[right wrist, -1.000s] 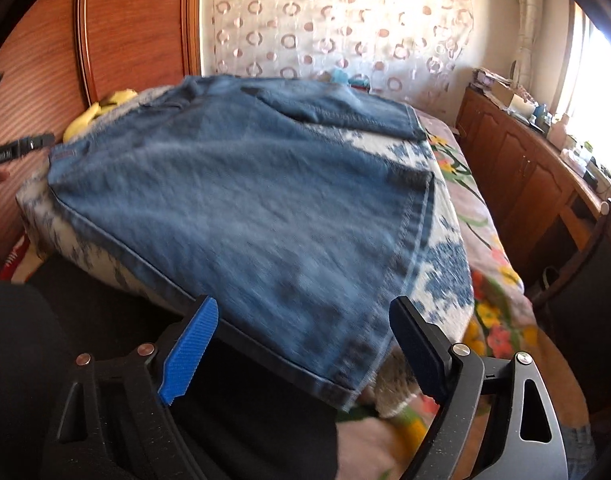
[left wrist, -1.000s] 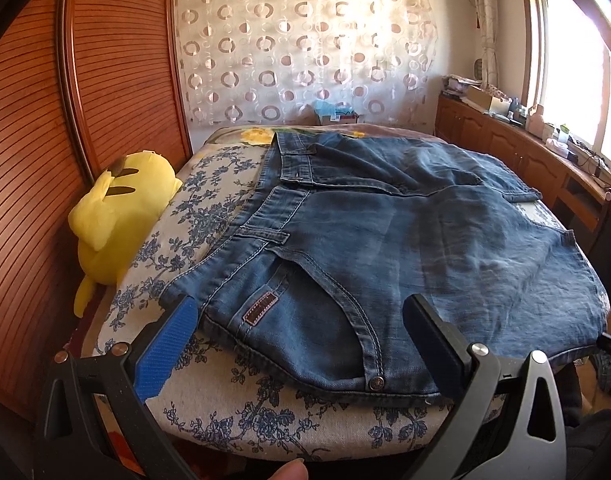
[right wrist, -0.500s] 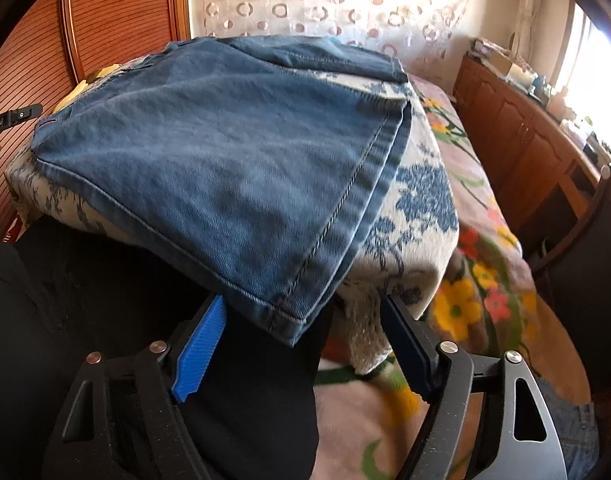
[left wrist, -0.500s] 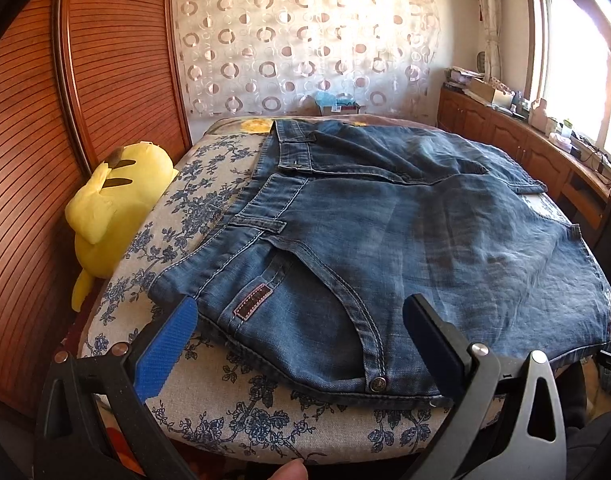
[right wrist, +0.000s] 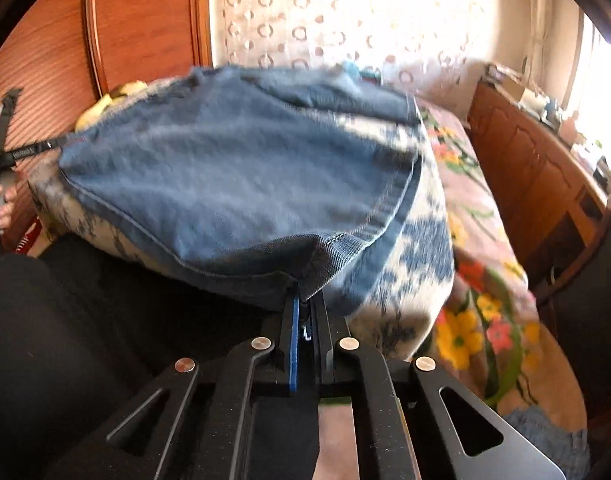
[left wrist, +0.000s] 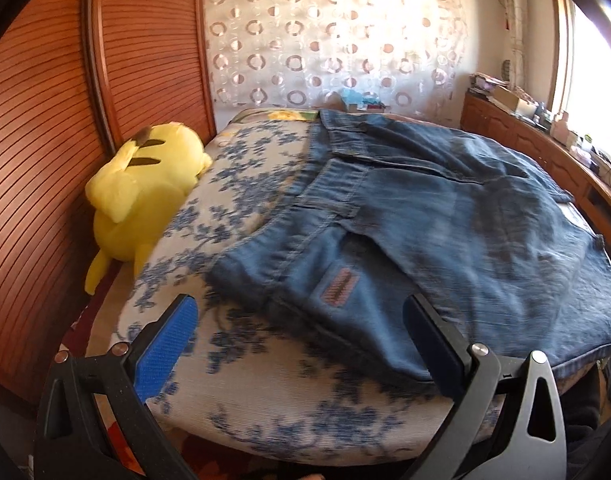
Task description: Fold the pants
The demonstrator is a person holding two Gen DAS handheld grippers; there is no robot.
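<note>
From the left wrist, the left tongs stand released, blue pad to the left and dark pad to the right, over the near edge of the bed with the blue-flowered white cover. The faded blue denim pants lie spread flat ahead of them, the waistband corner and brown patch between the fingers but untouched; a yellow plush toy sits far left against the ribbed wooden wardrobe. Only the right wrist view shows the hem end: the right tongs are clenched on the pants' near hem corner, which is drawn up off the bed. A second ago these tongs gaped wide below the hem; the left tongs have since dipped nearer the waistband.
</note>
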